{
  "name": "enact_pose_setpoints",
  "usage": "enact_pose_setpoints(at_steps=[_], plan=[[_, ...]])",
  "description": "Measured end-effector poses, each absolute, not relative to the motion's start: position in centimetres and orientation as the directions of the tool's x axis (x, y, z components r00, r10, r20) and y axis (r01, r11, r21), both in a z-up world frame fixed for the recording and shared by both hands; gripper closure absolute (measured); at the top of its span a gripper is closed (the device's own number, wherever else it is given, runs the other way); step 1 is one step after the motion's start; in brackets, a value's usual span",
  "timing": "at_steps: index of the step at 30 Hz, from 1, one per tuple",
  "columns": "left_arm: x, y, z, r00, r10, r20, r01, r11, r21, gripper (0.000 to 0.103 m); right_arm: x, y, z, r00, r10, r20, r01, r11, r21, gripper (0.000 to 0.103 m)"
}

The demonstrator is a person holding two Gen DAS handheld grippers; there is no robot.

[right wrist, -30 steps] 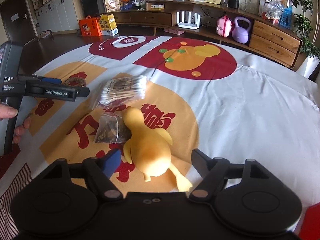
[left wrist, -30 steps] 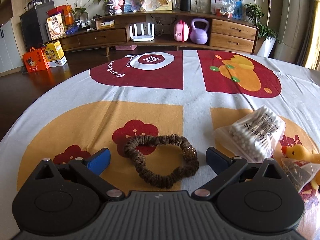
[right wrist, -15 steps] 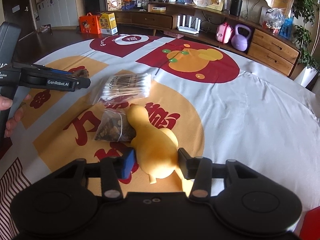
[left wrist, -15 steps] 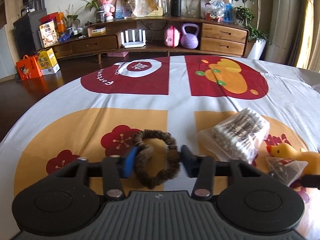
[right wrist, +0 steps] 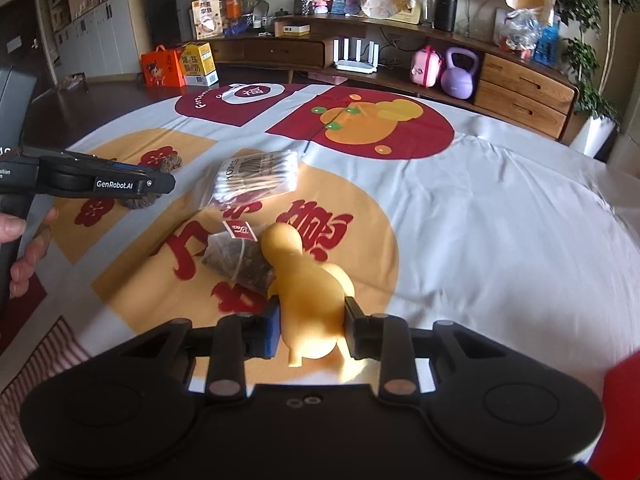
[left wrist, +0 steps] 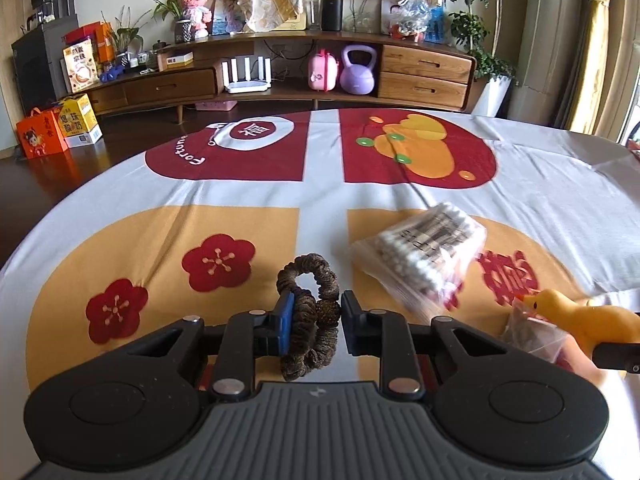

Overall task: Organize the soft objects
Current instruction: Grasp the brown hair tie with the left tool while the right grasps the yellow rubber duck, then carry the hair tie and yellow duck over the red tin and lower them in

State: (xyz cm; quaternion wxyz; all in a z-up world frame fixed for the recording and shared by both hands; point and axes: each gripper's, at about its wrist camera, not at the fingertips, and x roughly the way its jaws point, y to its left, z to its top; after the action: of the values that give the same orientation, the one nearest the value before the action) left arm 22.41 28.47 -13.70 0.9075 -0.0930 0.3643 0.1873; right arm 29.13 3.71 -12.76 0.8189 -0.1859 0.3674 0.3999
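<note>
My left gripper (left wrist: 314,320) is shut on a brown scrunchie (left wrist: 310,308) and holds it squeezed and lifted above the tablecloth. My right gripper (right wrist: 310,320) is shut on the body of a yellow rubber duck (right wrist: 304,284), raised off the cloth. The duck's head (left wrist: 560,310) shows at the right edge of the left wrist view. The left gripper (right wrist: 156,186) shows side-on in the right wrist view, with the scrunchie (right wrist: 142,202) hanging under it.
A clear bag of cotton swabs (left wrist: 428,256) lies on the cloth between the grippers; it also shows in the right wrist view (right wrist: 256,178). A tea bag sachet (right wrist: 240,262) lies left of the duck. A patterned tablecloth (left wrist: 540,200) covers the round table.
Both grippers closed from open: the left onto the scrunchie, the right onto the duck. Both objects have since been lifted off the cloth.
</note>
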Motion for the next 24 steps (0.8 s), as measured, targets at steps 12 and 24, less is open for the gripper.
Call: enact_pose_setpoints(at_steps=[12, 24], plan=[[18.7, 25.0, -11.4, 0.696, 0.197, -0.691, -0.368, 0.924, -0.107, 0.079, 25.7, -1.9, -10.5, 0.41, 0.531, -0.741, -0.733, 0.675, 0.079, 0.073], [15.2, 18.3, -6.1, 0.743, 0.08, -0.665, -0.243, 0.957, -0.156, 0.079, 22.3, -7.7, -6.1, 0.444, 0.567, -0.694, -0.674, 0.721, 0.159, 0.073]])
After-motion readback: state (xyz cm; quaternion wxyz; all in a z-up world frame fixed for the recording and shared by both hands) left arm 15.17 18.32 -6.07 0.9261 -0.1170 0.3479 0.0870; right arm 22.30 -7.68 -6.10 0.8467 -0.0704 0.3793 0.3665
